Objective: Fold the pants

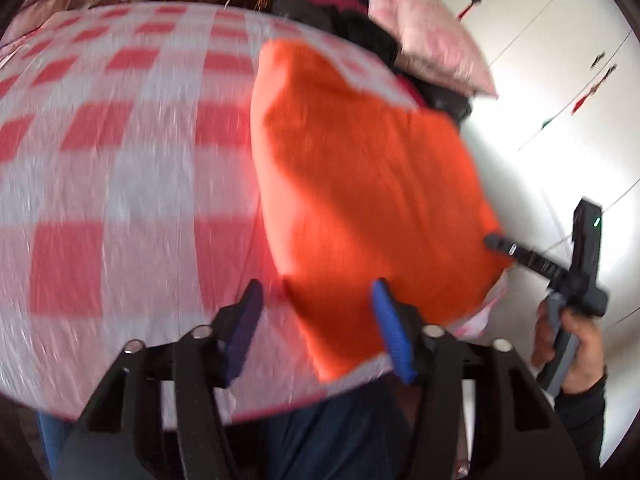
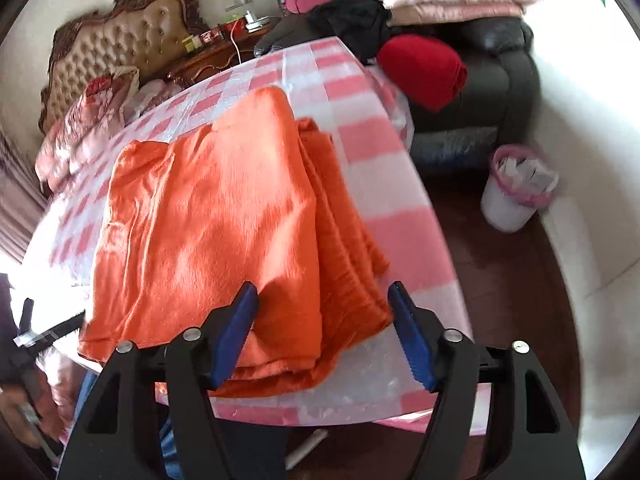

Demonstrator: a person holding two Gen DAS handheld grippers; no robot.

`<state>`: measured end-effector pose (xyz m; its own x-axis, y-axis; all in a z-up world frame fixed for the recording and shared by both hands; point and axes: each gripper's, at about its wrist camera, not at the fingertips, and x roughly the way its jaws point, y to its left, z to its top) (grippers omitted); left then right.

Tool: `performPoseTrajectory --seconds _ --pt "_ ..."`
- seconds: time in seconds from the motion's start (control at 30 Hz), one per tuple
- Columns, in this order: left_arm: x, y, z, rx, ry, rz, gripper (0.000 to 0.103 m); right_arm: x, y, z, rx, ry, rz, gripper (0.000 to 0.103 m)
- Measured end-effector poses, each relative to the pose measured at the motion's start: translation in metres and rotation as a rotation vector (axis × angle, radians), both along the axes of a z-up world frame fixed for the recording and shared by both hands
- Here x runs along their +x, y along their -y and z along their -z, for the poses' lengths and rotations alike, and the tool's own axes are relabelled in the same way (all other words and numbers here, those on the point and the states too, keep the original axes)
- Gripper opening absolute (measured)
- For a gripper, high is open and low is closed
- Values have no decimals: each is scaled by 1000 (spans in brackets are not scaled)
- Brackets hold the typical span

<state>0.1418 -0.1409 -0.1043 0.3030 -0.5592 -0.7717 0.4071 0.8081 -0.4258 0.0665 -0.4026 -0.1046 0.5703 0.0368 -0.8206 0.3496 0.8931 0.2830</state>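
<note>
Pants [image 2: 208, 216]: orange, folded in layers, lying on the checked surface [image 2: 400, 240] near its front edge.
Right claw [image 2: 322, 334]: jaws apart over the fold's near corner, pads not pressing the cloth.
Left claw [image 1: 316, 330]: jaws apart at the pants' near edge, gripping nothing.
Bin [image 2: 516, 188]: on the floor, right.

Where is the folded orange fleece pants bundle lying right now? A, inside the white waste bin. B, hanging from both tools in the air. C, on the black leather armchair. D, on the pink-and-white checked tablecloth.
D: the folded orange fleece pants bundle rests flat on the pink-and-white checked tablecloth, with neither tool gripping it.
</note>
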Motion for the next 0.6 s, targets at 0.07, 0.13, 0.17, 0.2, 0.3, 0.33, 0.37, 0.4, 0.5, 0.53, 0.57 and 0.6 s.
performPoseTrajectory --seconds 0.07,0.13,0.17,0.2,0.3,0.33,0.37,0.4,0.5,0.53,0.57,0.6 --pt "-2 7 1 50 36 42 32 -3 -1 6 24 0 13 60" --pt "-1 10 1 96 70 55 25 -4 -4 6 24 0 9 57" --pt "1 9 2 104 78 58 22 -5 -6 5 20 -1 9 57" --pt "3 7 2 94 71 57 23 -6 -6 5 15 0 10 57" --pt "3 -5 -12 34 105 27 36 -10 -5 -6 -32 22 36 58" --pt "2 -3 -16 33 137 28 38 -12 -5 -12 -63 34 56 60" --pt "0 -1 -21 38 172 22 38 -12 -5 -18 -86 46 69 62" --pt "0 0 -23 45 184 12 38 -11 -5 -21 -98 55 72 70" --pt "3 5 -22 65 197 -23 38 -1 -5 -22 -155 28 71 74" --pt "3 7 -19 75 194 -23 38 3 -5 -19 -163 14 75 74" --pt "4 9 -14 68 160 -10 38 6 -4 -14 -167 -5 80 74" --pt "5 8 -11 60 131 -12 38 8 -4 -11 -167 -17 82 72"
